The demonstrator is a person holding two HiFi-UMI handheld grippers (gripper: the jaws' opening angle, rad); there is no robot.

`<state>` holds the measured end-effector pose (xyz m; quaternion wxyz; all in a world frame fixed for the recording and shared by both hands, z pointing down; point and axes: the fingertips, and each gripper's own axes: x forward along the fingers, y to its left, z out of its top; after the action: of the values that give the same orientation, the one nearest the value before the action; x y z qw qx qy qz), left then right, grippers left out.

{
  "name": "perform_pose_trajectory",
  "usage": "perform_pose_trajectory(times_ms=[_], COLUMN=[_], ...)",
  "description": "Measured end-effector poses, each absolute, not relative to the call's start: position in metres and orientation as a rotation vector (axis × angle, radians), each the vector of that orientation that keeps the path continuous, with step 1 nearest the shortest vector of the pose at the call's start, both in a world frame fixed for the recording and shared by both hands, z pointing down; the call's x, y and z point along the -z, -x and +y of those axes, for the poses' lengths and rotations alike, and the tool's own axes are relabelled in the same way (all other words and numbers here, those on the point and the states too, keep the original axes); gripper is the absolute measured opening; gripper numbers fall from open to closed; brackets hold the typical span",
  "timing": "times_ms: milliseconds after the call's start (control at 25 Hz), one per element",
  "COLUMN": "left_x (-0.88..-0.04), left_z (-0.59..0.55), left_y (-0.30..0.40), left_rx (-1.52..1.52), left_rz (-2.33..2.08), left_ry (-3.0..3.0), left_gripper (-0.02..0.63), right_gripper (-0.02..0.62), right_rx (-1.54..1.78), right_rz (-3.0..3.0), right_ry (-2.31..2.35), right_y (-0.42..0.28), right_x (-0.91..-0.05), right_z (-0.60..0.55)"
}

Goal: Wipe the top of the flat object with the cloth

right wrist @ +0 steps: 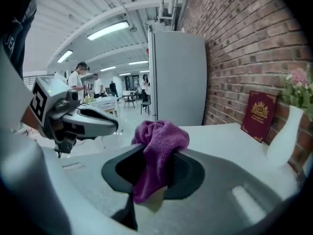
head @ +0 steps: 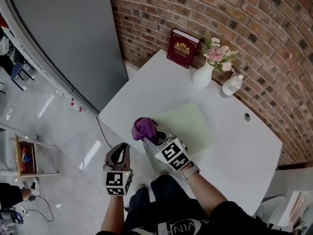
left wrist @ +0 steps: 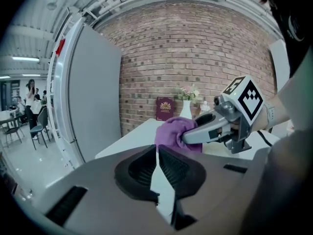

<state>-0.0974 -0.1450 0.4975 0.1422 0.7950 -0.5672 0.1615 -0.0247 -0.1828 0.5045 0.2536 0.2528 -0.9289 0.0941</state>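
Note:
A pale green flat mat (head: pixel 190 124) lies on the white table (head: pixel 234 146). The purple cloth (head: pixel 144 128) hangs bunched over the mat's near left corner, and my right gripper (head: pixel 152 137) is shut on it. In the right gripper view the cloth (right wrist: pixel 159 141) is pinched between the jaws and droops down the front. My left gripper (head: pixel 122 148) hovers off the table's near left edge, above the floor, shut with nothing in it. In the left gripper view its jaws (left wrist: pixel 157 149) meet, and the cloth (left wrist: pixel 175 132) and the right gripper (left wrist: pixel 211 128) show just ahead.
At the table's far end, against the brick wall, stand a dark red book (head: pixel 182 48), a white vase of flowers (head: pixel 203 74) and a small bottle (head: pixel 230 86). A tall grey cabinet (head: pixel 73 38) stands to the left. A wooden stool (head: pixel 27 155) is on the floor.

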Motion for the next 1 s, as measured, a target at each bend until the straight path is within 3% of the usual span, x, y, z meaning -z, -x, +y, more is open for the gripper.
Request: perform_pose_trajectory(times_ms=[200, 680, 1000], left_x=[-0.506, -0.515, -0.515], left_z=[-0.148, -0.151, -0.146], left_y=[0.093, 0.062, 0.058], left_rx=[-0.462, -0.469, -0.494], left_rz=[-1.673, -1.659, -1.617], left_ry=[-2.232, -2.245, -2.279], left_gripper=[0.023, 0.023, 0.023], right_gripper=[0.097, 0.097, 0.097], right_rx=[-0.248, -0.322, -0.177], right_rz=[-2.431, -2.248, -2.244], right_ry=[-0.661, -1.073, -1.308], right_y=[-0.015, -0.203, -0.231], right_x=[-0.529, -0.546, -0.504], right_z=[-0.196, -0.266, -0.272])
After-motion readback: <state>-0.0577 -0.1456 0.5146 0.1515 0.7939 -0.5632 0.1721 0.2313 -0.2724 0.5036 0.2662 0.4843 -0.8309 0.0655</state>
